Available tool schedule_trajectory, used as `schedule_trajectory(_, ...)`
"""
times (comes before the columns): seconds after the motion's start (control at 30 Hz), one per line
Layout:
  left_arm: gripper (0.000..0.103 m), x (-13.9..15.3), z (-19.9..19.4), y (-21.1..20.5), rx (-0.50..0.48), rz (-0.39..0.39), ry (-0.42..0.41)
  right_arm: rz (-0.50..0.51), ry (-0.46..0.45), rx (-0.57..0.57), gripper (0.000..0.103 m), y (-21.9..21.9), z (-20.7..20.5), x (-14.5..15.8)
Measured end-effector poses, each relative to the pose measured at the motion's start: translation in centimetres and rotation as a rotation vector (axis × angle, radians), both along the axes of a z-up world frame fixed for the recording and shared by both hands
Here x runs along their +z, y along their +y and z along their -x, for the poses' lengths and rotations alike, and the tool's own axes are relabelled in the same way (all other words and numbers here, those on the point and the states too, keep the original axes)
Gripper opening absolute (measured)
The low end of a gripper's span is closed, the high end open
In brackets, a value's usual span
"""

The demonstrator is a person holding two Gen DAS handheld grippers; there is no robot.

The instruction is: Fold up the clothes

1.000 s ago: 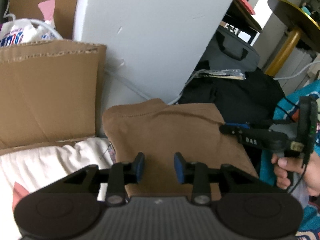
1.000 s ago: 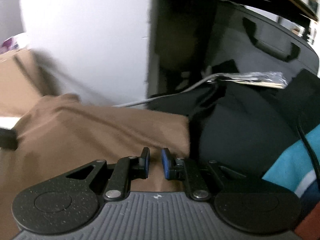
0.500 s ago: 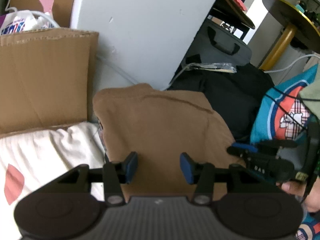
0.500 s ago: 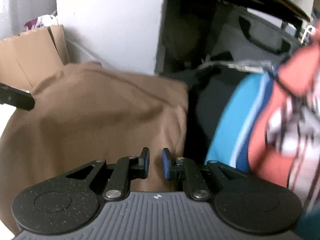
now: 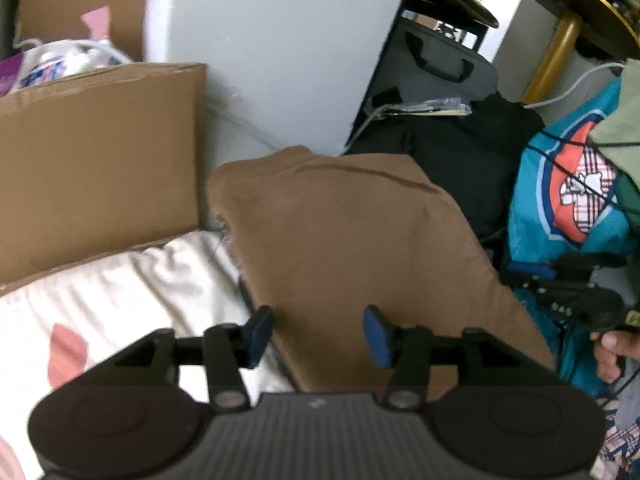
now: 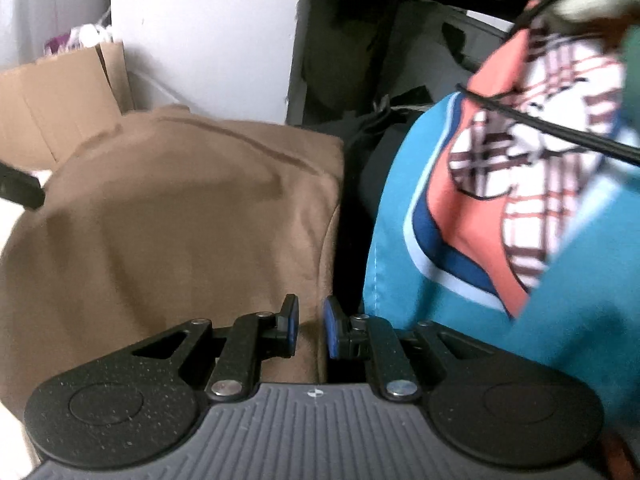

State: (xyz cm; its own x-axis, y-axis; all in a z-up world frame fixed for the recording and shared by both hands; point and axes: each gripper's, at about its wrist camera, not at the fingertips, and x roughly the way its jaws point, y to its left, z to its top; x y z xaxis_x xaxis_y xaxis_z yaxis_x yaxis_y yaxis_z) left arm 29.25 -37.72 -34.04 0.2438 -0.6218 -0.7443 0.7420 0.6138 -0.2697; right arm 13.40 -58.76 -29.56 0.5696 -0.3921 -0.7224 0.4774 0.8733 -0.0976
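Note:
A folded brown garment (image 5: 352, 248) lies flat in the middle, its far edge towards the white wall. My left gripper (image 5: 318, 334) hovers over its near left part, open, with nothing between the fingers. In the right wrist view the same brown garment (image 6: 180, 220) fills the left half, and a teal garment with an orange and plaid print (image 6: 500, 200) fills the right. My right gripper (image 6: 311, 325) sits over the brown garment's right edge; its jaws are nearly together and hold nothing. The right gripper (image 5: 560, 280) also shows at the left view's right side, held by a hand (image 5: 612, 348).
A cardboard box (image 5: 92, 160) stands at the left, against a white wall (image 5: 280, 40). White bedding with pink marks (image 5: 120, 300) lies under the brown garment's left side. A black bag (image 5: 440, 144), a grey case (image 5: 440, 64) and a gold table (image 5: 560, 12) crowd the back right.
My left gripper's jaws have widened and it has drawn back from the brown garment. The right gripper has pulled back and to the right, bringing the teal garment into view.

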Motion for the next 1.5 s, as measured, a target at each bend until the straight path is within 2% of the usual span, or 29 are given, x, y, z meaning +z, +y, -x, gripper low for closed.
schedule_trajectory(0.17, 0.058, -1.2, 1.3, 1.7, 0.022, 0.028, 0.068, -0.032, -0.022, 0.009, 0.021, 1.2, 0.9, 0.2)
schedule_trajectory(0.37, 0.056, -2.7, 2.9, 3.6, 0.046, 0.061, 0.151, -0.068, -0.004, 0.002, 0.021, 1.3, 1.2, -1.3)
schedule_trajectory(0.5, 0.051, -4.4, 4.5, 4.0, 0.023, 0.069, 0.226, -0.09, 0.013, -0.006, 0.02, 1.0, 1.3, -2.4)
schedule_trajectory(0.67, 0.05, -6.3, 6.4, 4.5, 0.0, 0.066, 0.296, -0.084, 0.023, -0.008, 0.02, 1.0, 2.0, -2.9)
schedule_trajectory(0.77, 0.04, -7.2, 6.9, 5.0, 0.009, 0.063, 0.323, -0.077, 0.022, -0.009, 0.02, 1.2, 2.2, -2.9)
schedule_trajectory(0.87, 0.026, -7.6, 6.8, 5.7, 0.038, 0.068, 0.357, -0.081, 0.02, -0.021, 0.019, 1.1, 2.5, -2.7)
schedule_trajectory(0.9, 0.019, -7.7, 6.6, 6.0, 0.051, 0.07, 0.372, -0.088, 0.018, -0.032, 0.019, 1.0, 2.6, -2.5)
schedule_trajectory(0.97, 0.016, -7.7, 6.5, 6.7, 0.074, 0.08, 0.403, -0.102, 0.017, -0.057, 0.019, 1.0, 2.9, -2.4)
schedule_trajectory(1.23, 0.011, -6.1, 7.6, 8.6, 0.062, 0.062, 0.364, -0.108, 0.041, -0.088, 0.02, 1.6, 2.6, -2.6)
schedule_trajectory(1.33, 0.025, -5.3, 7.9, 9.9, 0.09, 0.054, 0.34, -0.116, 0.05, -0.094, 0.021, 1.9, 2.8, -2.1)
schedule_trajectory(1.4, 0.057, -4.9, 8.0, 10.7, 0.134, 0.03, 0.329, -0.13, 0.063, -0.096, 0.024, 2.1, 3.0, -1.7)
schedule_trajectory(1.43, 0.062, -4.6, 7.9, 11.1, 0.158, 0.015, 0.321, -0.142, 0.069, -0.095, 0.028, 2.2, 3.1, -1.5)
schedule_trajectory(1.5, 0.067, -3.9, 7.8, 11.6, 0.188, -0.005, 0.306, -0.171, 0.078, -0.092, 0.044, 2.4, 3.3, -0.9)
